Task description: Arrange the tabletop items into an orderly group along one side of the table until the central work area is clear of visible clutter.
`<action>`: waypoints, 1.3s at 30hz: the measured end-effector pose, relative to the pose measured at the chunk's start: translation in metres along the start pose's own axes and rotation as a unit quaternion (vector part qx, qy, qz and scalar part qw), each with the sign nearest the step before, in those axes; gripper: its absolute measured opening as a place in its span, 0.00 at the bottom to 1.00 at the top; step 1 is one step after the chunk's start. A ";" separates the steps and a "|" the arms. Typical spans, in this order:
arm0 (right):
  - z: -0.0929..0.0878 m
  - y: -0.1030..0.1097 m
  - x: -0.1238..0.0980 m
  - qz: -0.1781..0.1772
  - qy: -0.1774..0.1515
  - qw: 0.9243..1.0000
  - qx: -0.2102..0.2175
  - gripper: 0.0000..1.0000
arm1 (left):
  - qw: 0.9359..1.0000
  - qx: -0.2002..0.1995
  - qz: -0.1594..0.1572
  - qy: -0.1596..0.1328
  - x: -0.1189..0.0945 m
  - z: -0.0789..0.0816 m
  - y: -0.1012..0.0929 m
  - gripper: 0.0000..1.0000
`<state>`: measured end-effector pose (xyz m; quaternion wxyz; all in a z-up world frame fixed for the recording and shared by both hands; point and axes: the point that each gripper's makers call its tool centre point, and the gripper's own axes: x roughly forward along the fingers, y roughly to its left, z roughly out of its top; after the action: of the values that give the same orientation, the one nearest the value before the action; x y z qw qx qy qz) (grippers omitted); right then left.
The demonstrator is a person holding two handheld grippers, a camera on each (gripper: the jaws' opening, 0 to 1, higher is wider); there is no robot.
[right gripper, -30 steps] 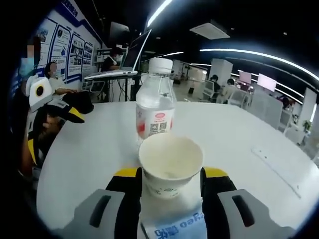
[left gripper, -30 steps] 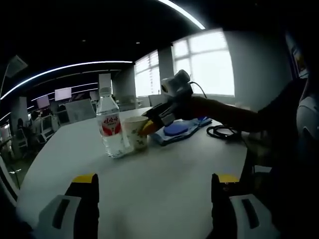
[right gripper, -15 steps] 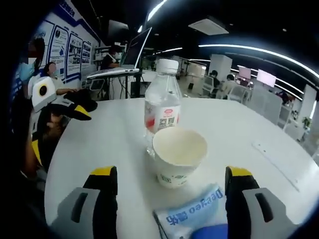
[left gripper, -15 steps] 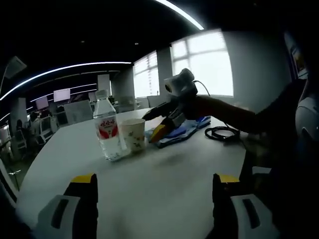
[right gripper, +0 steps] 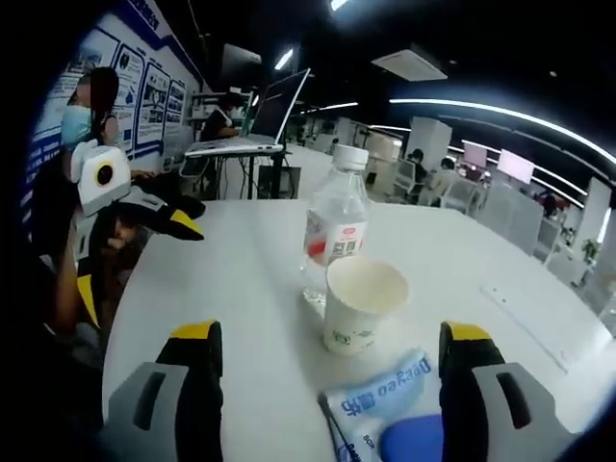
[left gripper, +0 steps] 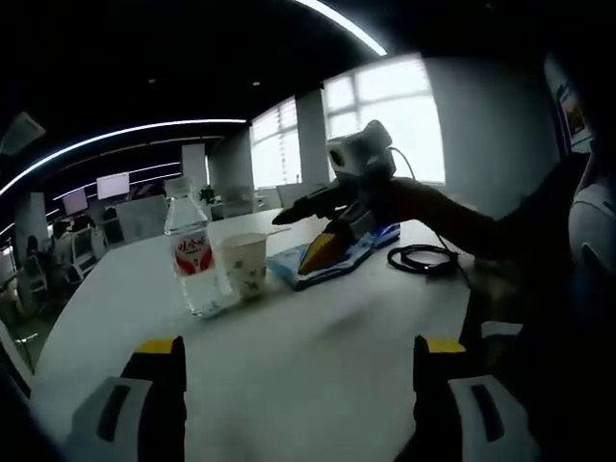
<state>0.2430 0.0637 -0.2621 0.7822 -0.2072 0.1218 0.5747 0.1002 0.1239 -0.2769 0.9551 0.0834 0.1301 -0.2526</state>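
With the paper cup (right gripper: 360,305) set just beside the water bottle (right gripper: 334,234) and the blue packet (right gripper: 383,417) near it (probably wipes), both the right gripper (right gripper: 327,385) and left gripper (left gripper: 294,385) hang wide open and empty, so any next grasp should approach low and clear of the cup.

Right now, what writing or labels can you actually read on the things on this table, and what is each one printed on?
"Deepeo" or similar, upside down and partly blurred, on the blue packet.
Red label on the water bottle: print and a square code, too small to read.
Paper cup: small dark marks near its base, unreadable.
Wall posters: too blurred to read.
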 end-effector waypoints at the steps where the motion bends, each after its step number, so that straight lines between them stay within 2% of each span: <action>1: -0.001 0.001 -0.002 0.000 0.000 1.000 0.001 0.89 | 1.000 0.001 -0.004 0.000 0.001 0.001 -0.002 0.96; 14: -0.008 0.005 -0.038 -0.029 -0.006 1.000 0.009 0.86 | 0.999 0.019 -0.051 0.002 0.025 0.009 -0.036 0.95; 21: -0.008 0.010 -0.061 -0.038 -0.023 0.999 0.019 0.87 | 0.998 0.019 -0.058 -0.001 0.030 0.011 -0.041 0.95; 24: -0.020 0.008 -0.076 -0.057 0.000 0.998 0.012 0.86 | 0.998 0.021 -0.056 -0.003 0.029 0.012 -0.040 0.95; 31: -0.038 0.008 -0.106 -0.079 0.008 0.997 0.022 0.89 | 0.998 0.023 -0.056 -0.008 0.027 0.016 -0.039 0.96; 39: -0.071 0.004 -0.141 -0.109 0.028 0.993 0.037 0.90 | 0.997 0.033 -0.065 -0.013 0.022 0.017 -0.040 0.99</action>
<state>0.1987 -0.0878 -0.2656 0.8435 -0.2062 0.1421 0.4752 0.1022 0.0754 -0.2714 0.9350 0.1029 0.1147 -0.3195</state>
